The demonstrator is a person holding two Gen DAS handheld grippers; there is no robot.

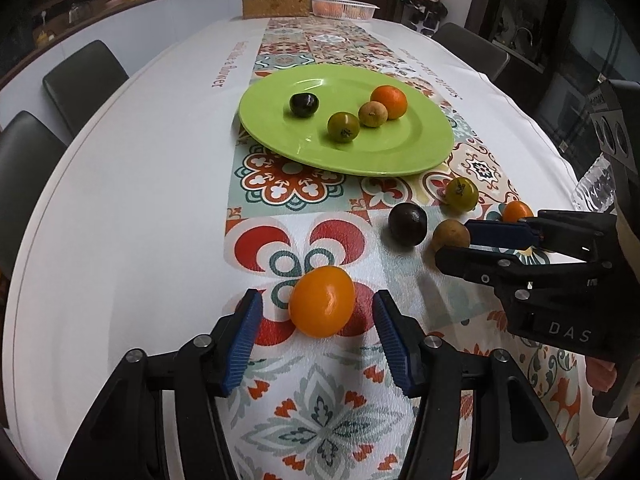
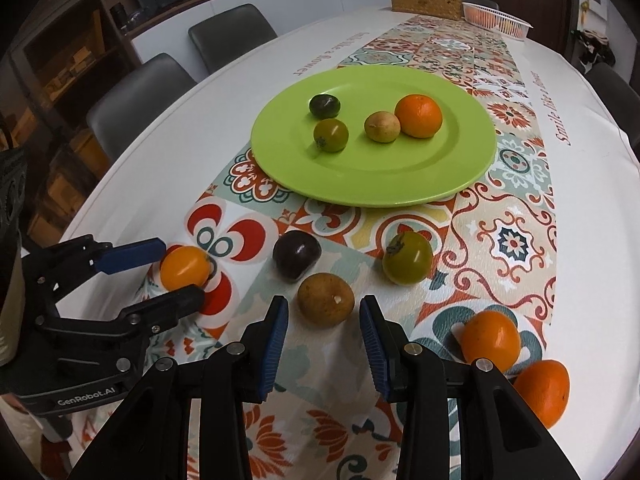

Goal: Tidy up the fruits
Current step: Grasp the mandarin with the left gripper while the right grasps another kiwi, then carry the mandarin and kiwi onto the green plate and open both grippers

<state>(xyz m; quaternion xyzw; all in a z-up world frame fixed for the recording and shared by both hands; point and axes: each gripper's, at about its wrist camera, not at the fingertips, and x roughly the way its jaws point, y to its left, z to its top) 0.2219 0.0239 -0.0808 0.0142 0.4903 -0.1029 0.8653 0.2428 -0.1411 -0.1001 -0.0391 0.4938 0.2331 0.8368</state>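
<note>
A green plate (image 1: 404,148) (image 2: 452,168) holds a dark fruit (image 1: 304,104), a green fruit (image 1: 343,127), a tan fruit (image 1: 373,114) and an orange (image 1: 389,101). My left gripper (image 1: 318,310) is open, its fingers either side of a yellow-orange fruit (image 1: 322,307) (image 2: 185,267) on the tablecloth. My right gripper (image 2: 324,312) is open around a brown fruit (image 2: 326,299) (image 1: 451,235). Nearby on the cloth lie a dark purple fruit (image 2: 297,254), a green fruit (image 2: 408,258) and two oranges (image 2: 491,339) (image 2: 545,390).
The patterned runner (image 1: 280,184) lies along a white table. A wicker box (image 1: 276,5) and a white basket (image 1: 344,7) stand at the far end. Dark chairs (image 1: 84,80) line the left side and another (image 1: 472,50) the right.
</note>
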